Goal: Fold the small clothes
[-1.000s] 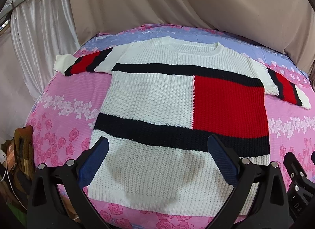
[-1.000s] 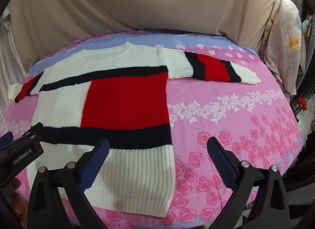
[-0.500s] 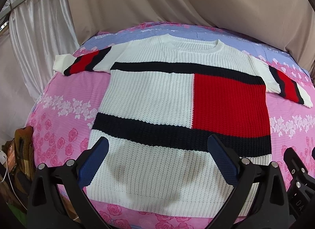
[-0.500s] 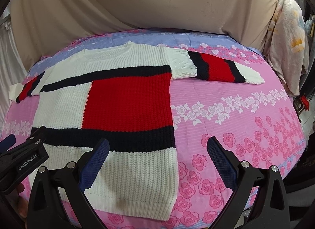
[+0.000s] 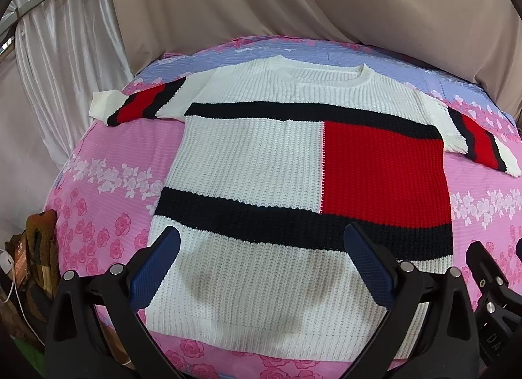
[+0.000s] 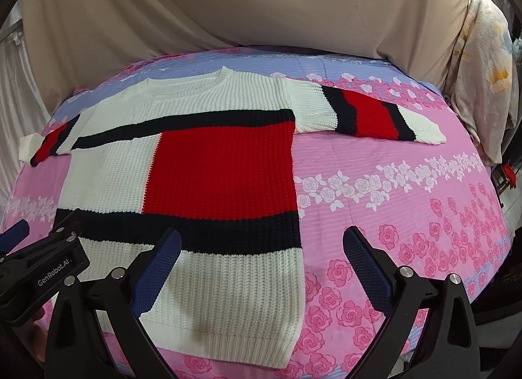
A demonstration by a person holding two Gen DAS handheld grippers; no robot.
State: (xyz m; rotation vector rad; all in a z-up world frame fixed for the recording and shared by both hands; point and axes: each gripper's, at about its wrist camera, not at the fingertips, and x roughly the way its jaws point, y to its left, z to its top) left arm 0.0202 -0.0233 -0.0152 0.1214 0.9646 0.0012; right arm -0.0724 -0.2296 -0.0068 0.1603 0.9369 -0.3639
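A small knitted sweater (image 5: 248, 163), white with black bands and a red block, lies flat and face up on a pink flowered bedsheet (image 5: 107, 189), both sleeves spread out. It also shows in the right wrist view (image 6: 215, 170). My left gripper (image 5: 261, 268) is open and empty, above the sweater's white hem. My right gripper (image 6: 261, 268) is open and empty, over the hem's right corner and the sheet beside it. The left gripper's body (image 6: 39, 274) shows at the left in the right wrist view.
Beige cloth (image 5: 293, 4) hangs behind the bed and a white curtain (image 5: 65, 53) at the left. Brown items and a white cable (image 5: 29, 265) lie on the floor at the left. A pale flowered blanket (image 6: 486, 79) hangs at the right.
Both grippers have drifted slightly forward and to the right over the sweater. The sweater has not moved and both grippers stay open.
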